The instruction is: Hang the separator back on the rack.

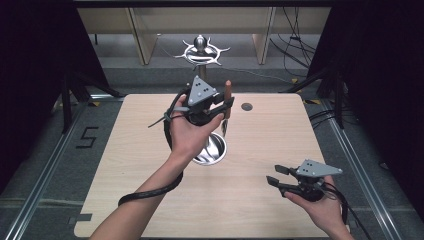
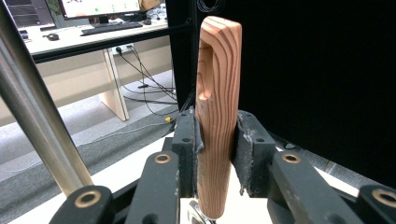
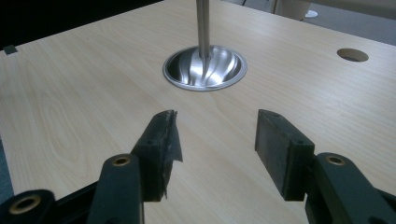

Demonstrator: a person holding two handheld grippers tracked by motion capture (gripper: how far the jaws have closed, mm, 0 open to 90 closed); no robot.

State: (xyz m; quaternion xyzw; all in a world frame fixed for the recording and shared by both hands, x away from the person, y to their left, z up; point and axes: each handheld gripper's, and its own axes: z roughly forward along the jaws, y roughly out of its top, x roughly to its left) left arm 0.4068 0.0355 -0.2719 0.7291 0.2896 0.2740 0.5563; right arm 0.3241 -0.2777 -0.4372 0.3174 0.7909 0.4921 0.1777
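Gripping wooden handle [image 2: 218,116] upright in left tool [image 1: 220,107]; right tool [image 3: 215,140] idling wide over worktop [image 1: 150,150]; risking slippage.

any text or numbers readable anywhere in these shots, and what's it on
"5": dark tape mark on the grey floor left of the table.
Monitor on the far desk, left gripper view: screen content too small and blurred to read.
Nothing legible on the grippers or the wooden handle.
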